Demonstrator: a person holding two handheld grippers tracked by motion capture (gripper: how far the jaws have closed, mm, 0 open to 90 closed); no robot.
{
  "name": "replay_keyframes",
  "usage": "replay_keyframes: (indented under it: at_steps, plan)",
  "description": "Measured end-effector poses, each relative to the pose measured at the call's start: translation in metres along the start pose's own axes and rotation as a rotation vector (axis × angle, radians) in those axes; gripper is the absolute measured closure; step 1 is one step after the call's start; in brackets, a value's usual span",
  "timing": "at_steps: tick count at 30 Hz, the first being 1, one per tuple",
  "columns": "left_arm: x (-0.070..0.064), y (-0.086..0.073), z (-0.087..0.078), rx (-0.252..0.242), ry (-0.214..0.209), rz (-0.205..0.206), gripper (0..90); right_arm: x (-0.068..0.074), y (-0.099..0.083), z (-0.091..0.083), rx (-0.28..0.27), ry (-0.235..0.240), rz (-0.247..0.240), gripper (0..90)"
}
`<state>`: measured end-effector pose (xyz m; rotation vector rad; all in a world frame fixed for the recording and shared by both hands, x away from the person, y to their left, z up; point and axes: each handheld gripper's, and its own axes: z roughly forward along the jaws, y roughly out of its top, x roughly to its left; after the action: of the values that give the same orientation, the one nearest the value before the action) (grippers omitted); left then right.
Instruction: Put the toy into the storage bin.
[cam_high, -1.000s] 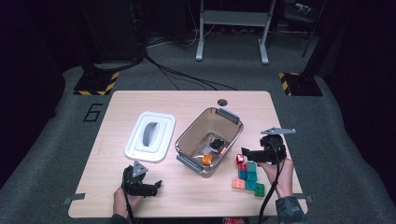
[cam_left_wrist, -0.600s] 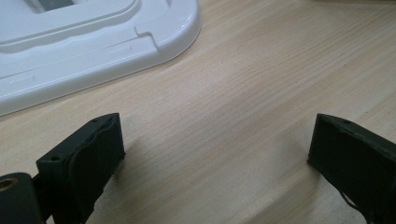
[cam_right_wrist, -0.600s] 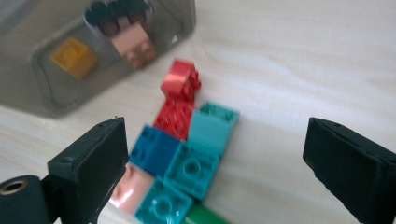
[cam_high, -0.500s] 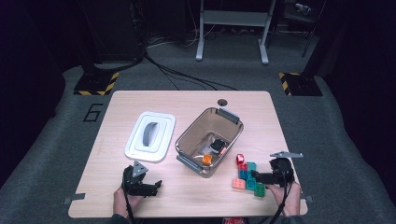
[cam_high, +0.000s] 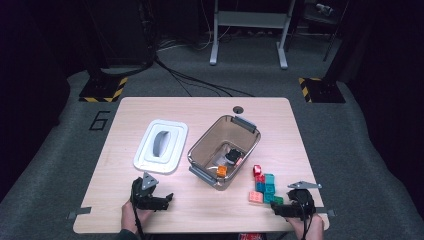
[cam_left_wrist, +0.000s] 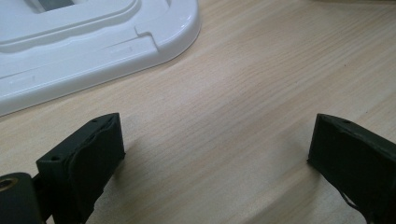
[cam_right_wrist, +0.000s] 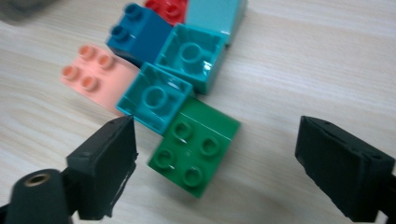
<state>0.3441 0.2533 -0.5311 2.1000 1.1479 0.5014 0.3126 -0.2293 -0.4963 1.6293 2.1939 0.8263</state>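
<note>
At the table's near left, the left gripper (cam_high: 161, 199) rests wide open and empty beside the white lid (cam_high: 161, 145). Near right, the right gripper (cam_right_wrist: 215, 163) gapes empty around a green brick (cam_right_wrist: 194, 146) that touches a teal brick (cam_right_wrist: 154, 97); closing risks nudging that neighbour or pinching both.

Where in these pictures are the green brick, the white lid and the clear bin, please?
green brick (cam_right_wrist: 195, 147): right gripper view, on its studded top face.
white lid (cam_high: 161, 146): high view, on its raised frame beside the grey handle recess.
clear bin (cam_high: 201, 150): high view, on its left wall.
</note>
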Motion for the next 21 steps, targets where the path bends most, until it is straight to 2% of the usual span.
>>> replay_keyframes:
  at_steps: [5, 10, 12, 13, 14, 15, 17, 18, 20, 21]
  plan:
    - [0.000, 0.000, 0.000, 0.000, 0.000, 0.000, 3.3, -0.009, -0.005, -0.001, 0.020, -0.044, 0.040, 15.7]
    - [0.000, 0.000, 0.000, 0.000, 0.000, 0.000, 3.3, -0.021, -0.007, -0.004, 0.005, -0.069, 0.053, 18.7]
    - [0.000, 0.000, 0.000, 0.001, -0.001, 0.001, 3.3, -0.022, -0.006, -0.006, 0.003, -0.070, 0.074, 20.4]
    - [0.000, 0.000, 0.000, 0.000, 0.000, -0.001, 3.3, -0.023, -0.005, -0.006, -0.001, -0.066, 0.074, 21.1]
    - [0.000, 0.000, 0.000, 0.000, 0.000, 0.000, 3.3, -0.024, -0.004, -0.005, -0.013, -0.060, 0.053, 22.8]
    - [0.000, 0.000, 0.000, 0.000, 0.000, -0.001, 3.3, -0.023, -0.004, -0.006, -0.012, -0.053, 0.064, 25.8]
    - [0.000, 0.000, 0.000, 0.001, 0.000, 0.000, 3.3, -0.021, -0.002, -0.004, -0.016, -0.050, 0.044, 30.0]
    - [0.000, 0.000, 0.000, 0.001, -0.001, 0.002, 3.3, -0.020, -0.001, -0.003, -0.014, -0.038, 0.027, 32.0]
    - [0.000, 0.000, 0.000, 0.001, -0.002, 0.001, 3.3, -0.015, 0.002, 0.000, 0.005, -0.034, 0.026, 37.3]
    - [0.000, 0.000, 0.000, 0.001, 0.000, -0.001, 3.3, -0.015, 0.002, 0.003, 0.004, -0.034, 0.005, 38.7]
